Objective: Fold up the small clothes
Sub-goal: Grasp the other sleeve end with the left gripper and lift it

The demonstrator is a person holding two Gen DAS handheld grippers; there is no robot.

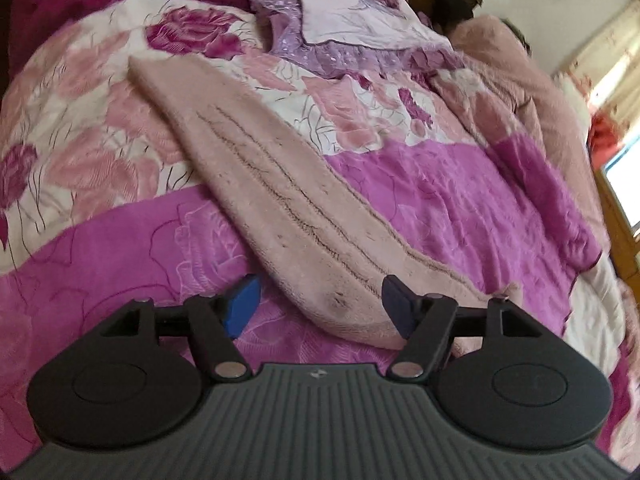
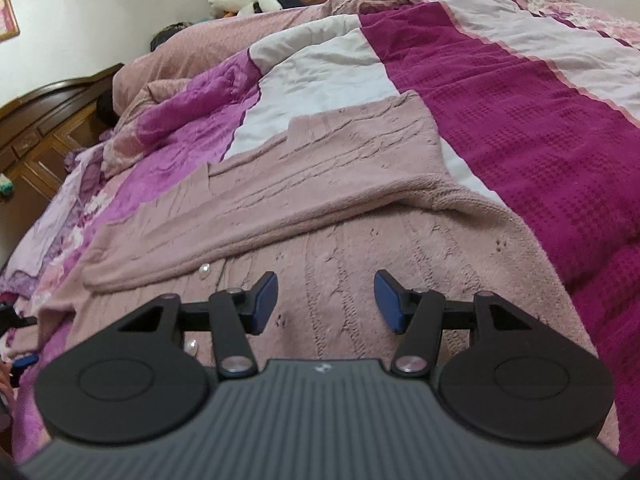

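A dusty pink knitted cardigan (image 2: pixel 320 208) lies flat on the bed, one sleeve folded across its body, pearl buttons (image 2: pixel 205 269) showing near its front edge. In the left wrist view its long sleeve (image 1: pixel 276 200) stretches diagonally away over the quilt. My left gripper (image 1: pixel 318 304) is open and empty, its blue pads on either side of the sleeve's near end, just above it. My right gripper (image 2: pixel 326 300) is open and empty, hovering low over the cardigan's body. The left gripper's tip also shows at the left edge of the right wrist view (image 2: pixel 20 340).
The bed carries a pink and magenta floral quilt (image 1: pixel 440 200), a magenta waffle blanket (image 2: pixel 540 140) at right, and a lilac pillow (image 1: pixel 340 20) by the wooden headboard (image 2: pixel 40 120). A pink blanket heap (image 1: pixel 520 80) lies along the far side.
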